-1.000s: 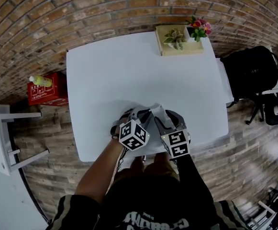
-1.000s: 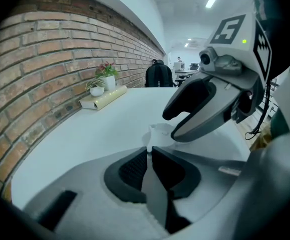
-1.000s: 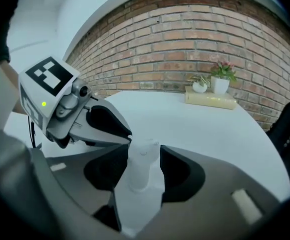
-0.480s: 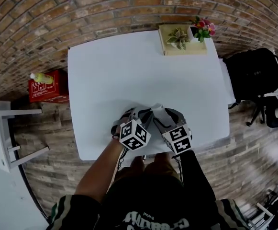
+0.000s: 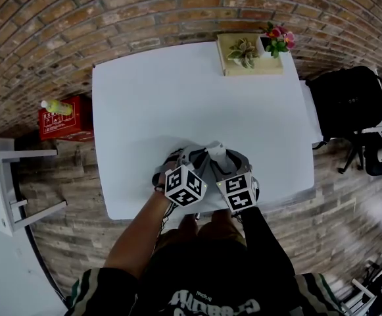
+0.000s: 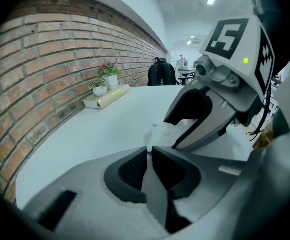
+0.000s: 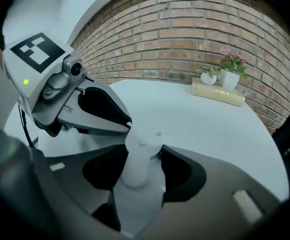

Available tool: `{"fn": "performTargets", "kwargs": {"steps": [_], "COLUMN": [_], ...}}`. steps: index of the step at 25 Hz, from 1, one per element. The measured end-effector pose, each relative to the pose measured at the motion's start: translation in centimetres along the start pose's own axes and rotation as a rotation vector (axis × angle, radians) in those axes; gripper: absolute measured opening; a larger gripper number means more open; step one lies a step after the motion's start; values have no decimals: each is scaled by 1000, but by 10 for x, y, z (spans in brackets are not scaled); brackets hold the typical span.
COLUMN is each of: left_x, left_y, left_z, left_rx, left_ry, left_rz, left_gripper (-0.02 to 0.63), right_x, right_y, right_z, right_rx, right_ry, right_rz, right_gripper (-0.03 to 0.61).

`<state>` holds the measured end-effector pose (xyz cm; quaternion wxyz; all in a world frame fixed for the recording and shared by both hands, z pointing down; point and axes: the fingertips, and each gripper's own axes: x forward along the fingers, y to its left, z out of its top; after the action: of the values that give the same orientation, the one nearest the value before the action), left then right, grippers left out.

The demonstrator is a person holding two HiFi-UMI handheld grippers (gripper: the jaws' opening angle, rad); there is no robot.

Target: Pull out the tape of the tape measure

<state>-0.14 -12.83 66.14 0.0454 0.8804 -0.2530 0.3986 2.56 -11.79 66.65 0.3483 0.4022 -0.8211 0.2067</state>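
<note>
Right gripper, whose jaws we have just been closing, clasps the white tape measure at the tabletop near edge; our left gripper pinches its tape end.

Seen from above, the white plastic tape measure is almost wholly hidden beneath the left gripper and the right gripper, whose jaws have just been closing on its casing. The white sliver pinched in the left jaws is too small to identify. The person's dark shirt runs off the bottom edge.
</note>
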Motion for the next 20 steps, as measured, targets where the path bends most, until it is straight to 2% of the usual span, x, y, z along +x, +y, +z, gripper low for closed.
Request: {"fn": "performTargets", "kwargs": {"steps": [6, 11, 17, 20], "left_x": [-2, -11, -14, -14], "left_y": [2, 12, 9, 8], "left_z": [-4, -16, -17, -16], "left_rx": [1, -49, -46, -42], "left_ry": [37, 48, 39, 31], "left_rz": [32, 50, 47, 40], "left_gripper": [40, 40, 40, 40], "right_x": [-1, -1, -1, 1], "right_y": [-1, -1, 1, 1], "right_z": [-1, 1, 2, 4], "right_rx": [35, 30, 0, -62], "right_ry": [-19, -25, -33, -27], "right_rz": [-33, -52, -25, 7], "right_gripper": [229, 156, 163, 173]}}
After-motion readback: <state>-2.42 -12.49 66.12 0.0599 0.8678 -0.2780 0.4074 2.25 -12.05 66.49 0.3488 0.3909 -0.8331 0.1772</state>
